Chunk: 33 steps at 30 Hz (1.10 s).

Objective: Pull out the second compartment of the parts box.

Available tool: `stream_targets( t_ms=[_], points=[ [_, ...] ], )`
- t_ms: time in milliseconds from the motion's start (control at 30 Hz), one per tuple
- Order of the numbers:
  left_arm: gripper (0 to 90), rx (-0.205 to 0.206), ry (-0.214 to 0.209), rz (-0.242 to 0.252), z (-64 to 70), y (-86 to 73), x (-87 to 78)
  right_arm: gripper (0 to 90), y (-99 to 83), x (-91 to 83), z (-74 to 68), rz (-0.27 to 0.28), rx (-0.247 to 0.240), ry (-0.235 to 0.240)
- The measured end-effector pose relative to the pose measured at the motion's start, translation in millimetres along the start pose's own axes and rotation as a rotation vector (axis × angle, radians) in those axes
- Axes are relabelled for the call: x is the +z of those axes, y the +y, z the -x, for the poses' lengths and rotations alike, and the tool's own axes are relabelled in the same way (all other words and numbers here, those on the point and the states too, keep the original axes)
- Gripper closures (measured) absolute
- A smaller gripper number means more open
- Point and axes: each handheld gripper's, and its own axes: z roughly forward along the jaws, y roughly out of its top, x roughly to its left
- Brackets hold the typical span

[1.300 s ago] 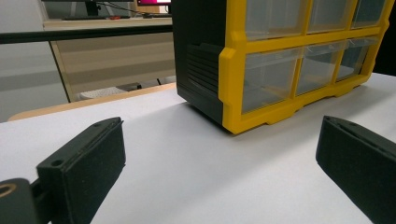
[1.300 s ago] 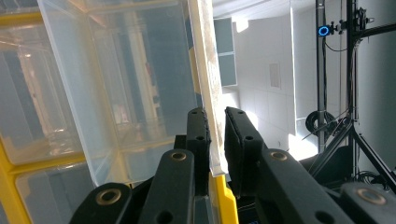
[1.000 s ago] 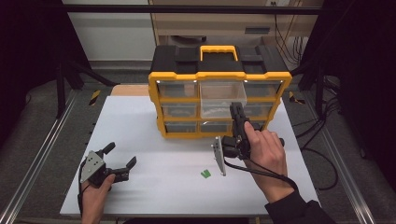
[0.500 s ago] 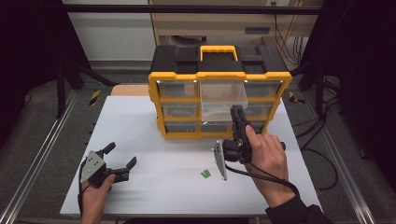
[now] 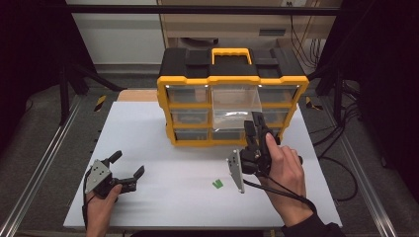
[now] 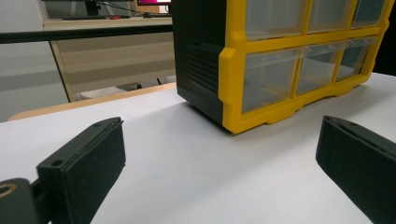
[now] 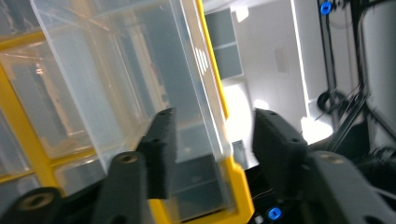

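Observation:
A yellow and black drawer organizer stands at the back middle of the white table. Its clear top middle drawer is pulled out. My right gripper points up at that drawer's front right corner. In the right gripper view the jaws of my right gripper stand apart on either side of the clear drawer's side wall, with gaps showing. My left gripper rests low at the table's near left, open and holding nothing. In the left gripper view the organizer lies ahead of my left gripper.
A small green piece lies on the table between the two hands, near the front. Metal rails run along both sides of the table. The other drawers of the organizer are pushed in.
My right gripper has edged forward and up toward the open drawer's corner. The left gripper has stayed where it was.

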Motion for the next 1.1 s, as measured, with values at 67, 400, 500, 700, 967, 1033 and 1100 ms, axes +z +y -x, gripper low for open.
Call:
stream_targets(
  t_ms=[67, 400, 500, 700, 967, 1033, 1100],
  points=[
    [1.2, 0.000, -0.001, 0.000, 0.1, 0.0, 0.0, 39.1, -3.8, -2.0, 1.1, -0.015, 0.046, 0.011],
    [1.2, 0.003, 0.000, -0.002, 0.8, -0.1, 0.3, 21.7, -33.3, -3.9, -2.5, -0.105, 0.300, 0.109],
    [1.2, 0.002, -0.001, -0.002, 0.6, -0.2, 0.5, 20.1, -40.6, -4.1, -4.2, -0.115, 0.357, 0.140],
    [1.2, 0.001, -0.002, -0.002, 0.7, -0.4, 0.2, 18.5, -48.8, -1.9, -11.3, -0.147, 0.455, 0.194],
    [1.2, 0.002, -0.004, -0.004, 0.8, -0.8, 0.8, 13.9, -67.5, 6.7, -32.9, -0.218, 0.660, 0.355],
    [1.2, -0.001, -0.003, -0.001, 1.1, -0.7, 0.7, 13.5, -69.7, 9.0, -37.5, -0.224, 0.697, 0.399],
    [1.2, -0.001, -0.003, -0.001, 1.2, -0.7, 0.7, 13.4, -70.8, 10.3, -39.8, -0.228, 0.718, 0.426]
  ],
)
